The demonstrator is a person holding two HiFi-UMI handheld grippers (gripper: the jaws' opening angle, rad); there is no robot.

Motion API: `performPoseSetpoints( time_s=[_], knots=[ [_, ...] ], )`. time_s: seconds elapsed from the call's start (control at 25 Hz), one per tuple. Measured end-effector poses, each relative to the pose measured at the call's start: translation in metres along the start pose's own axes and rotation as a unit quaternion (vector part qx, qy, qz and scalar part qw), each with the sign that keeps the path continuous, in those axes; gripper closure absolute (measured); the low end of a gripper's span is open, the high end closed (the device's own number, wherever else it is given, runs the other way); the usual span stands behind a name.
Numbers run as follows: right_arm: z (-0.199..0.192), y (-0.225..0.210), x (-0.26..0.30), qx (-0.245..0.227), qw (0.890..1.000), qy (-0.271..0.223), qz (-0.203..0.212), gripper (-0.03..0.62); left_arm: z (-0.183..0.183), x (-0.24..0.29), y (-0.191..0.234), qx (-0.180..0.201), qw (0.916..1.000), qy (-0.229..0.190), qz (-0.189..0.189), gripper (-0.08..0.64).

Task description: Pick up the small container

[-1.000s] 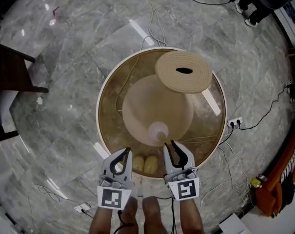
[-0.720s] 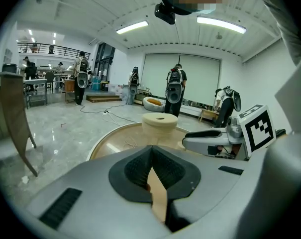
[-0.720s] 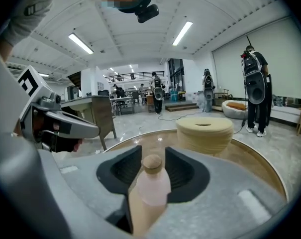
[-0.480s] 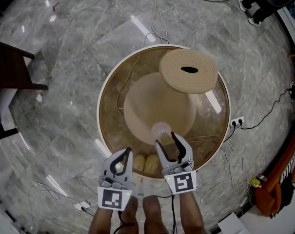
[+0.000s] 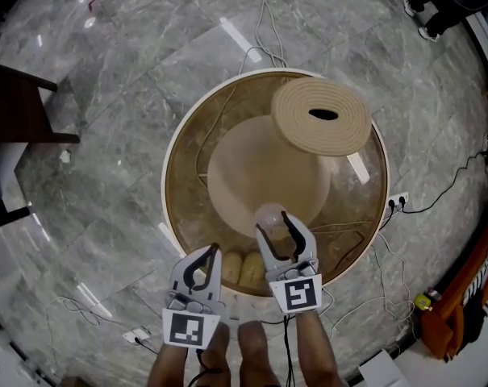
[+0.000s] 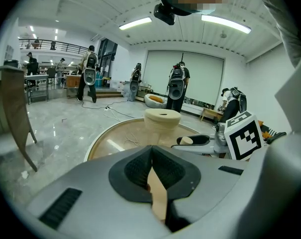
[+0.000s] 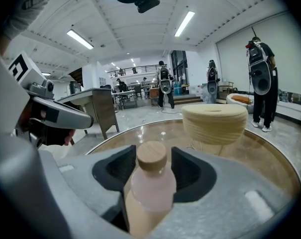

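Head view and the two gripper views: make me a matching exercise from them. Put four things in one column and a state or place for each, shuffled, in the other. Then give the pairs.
Things
1. small bottle
2. left gripper
3. right gripper
4. coiled round basket

States and places
A. jaws together
B. on the far part of the round table
C. jaws apart
D. pink, wooden cap, upright between two jaws

Pairs: 1-D, 2-A, 3-C, 4-B.

The right gripper's jaws have just been opening. The small bottle stands between them, and the pads do not press on it.
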State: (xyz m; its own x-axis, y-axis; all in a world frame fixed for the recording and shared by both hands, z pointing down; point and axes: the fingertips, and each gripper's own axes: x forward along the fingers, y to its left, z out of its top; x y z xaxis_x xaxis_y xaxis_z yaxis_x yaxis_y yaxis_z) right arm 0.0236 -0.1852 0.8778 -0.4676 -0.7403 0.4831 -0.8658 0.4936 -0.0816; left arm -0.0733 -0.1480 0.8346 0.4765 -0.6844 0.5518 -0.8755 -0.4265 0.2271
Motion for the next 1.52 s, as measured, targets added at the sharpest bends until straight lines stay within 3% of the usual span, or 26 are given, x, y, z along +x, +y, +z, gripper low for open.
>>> performPoseSetpoints(
  time_s=[0.4,1.0,1.24,1.52],
  knots=[
    [-0.003,-0.001,0.001,-0.041,0.999,0.008,-0.029,0.462,-0.008,0.005,0.001,-0.007,0.9999,0.009,-0.001,0.541],
    [0.002,-0.003,-0.004,-0.042,0.999,0.014,-0.027,0.469,0.012,-0.003,0.003,0.007,1.0,-0.003,0.002,0.541],
    [0.034,-0.005,-0.016,-0.051,0.998,-0.003,-0.027,0.469,0.041,-0.015,0.002,0.01,0.9997,-0.019,0.007,0.541],
    [0.094,-0.014,-0.042,-0.051,0.998,-0.018,-0.039,0.469,0.101,-0.035,-0.011,0.026,0.9984,-0.049,0.004,0.541]
  ],
)
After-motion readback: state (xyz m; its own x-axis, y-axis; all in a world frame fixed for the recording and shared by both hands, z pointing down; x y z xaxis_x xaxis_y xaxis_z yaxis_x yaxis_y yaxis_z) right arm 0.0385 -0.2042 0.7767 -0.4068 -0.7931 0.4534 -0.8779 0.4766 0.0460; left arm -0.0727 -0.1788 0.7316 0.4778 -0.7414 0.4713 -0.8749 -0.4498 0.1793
